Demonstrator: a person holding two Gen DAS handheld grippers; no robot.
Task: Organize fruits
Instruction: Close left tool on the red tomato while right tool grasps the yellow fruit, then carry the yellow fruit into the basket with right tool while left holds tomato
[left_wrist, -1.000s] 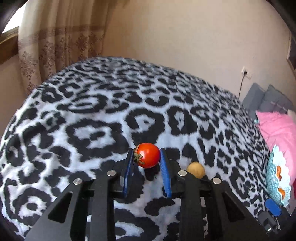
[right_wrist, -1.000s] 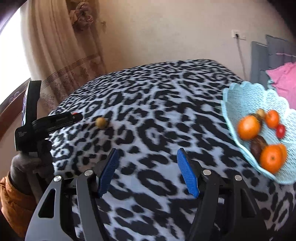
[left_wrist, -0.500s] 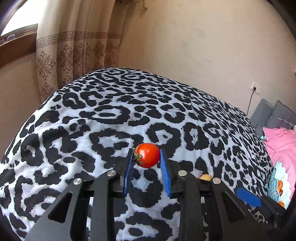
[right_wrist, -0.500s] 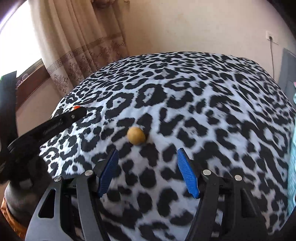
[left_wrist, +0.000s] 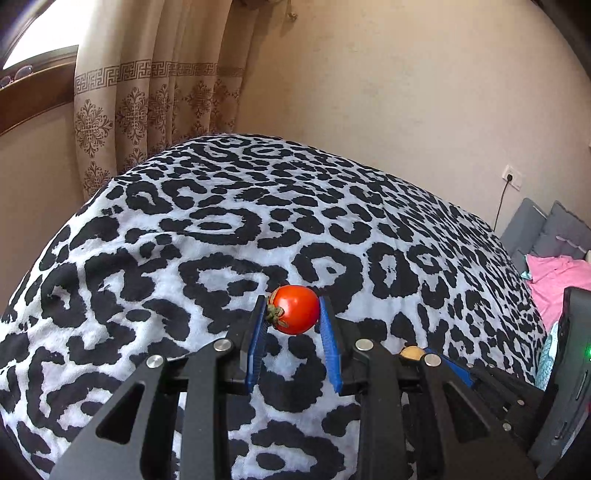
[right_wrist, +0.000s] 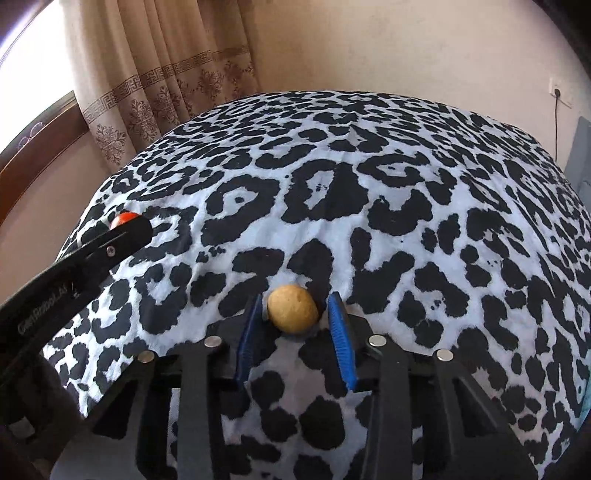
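The left tongs (left_wrist: 293, 332) are clamped on a red tomato (left_wrist: 294, 309), their blue pads pressing its two sides; its green stem end faces the left pad. The fruit sits at the very tips and is carried clear above the leopard-print bed (left_wrist: 207, 236).

To the right of the left tongs and a little lower lie the right tongs (right_wrist: 295, 325). A small tan fruit (right_wrist: 293, 308) rests on the bedspread right between their tips. Their jaws have just been closing around it, and the pads now stand close on either side. A thin gap seems to remain on the right, so I cannot say for sure that they press it yet. The fruit is slightly oval, with its long axis running across the jaws from pad to pad.

The coming move looks to turn on that centring: the fruit lies straight ahead at the tips, not deep in the jaws, so a firm pinch is needed before lifting, or it may roll away on the soft cover.
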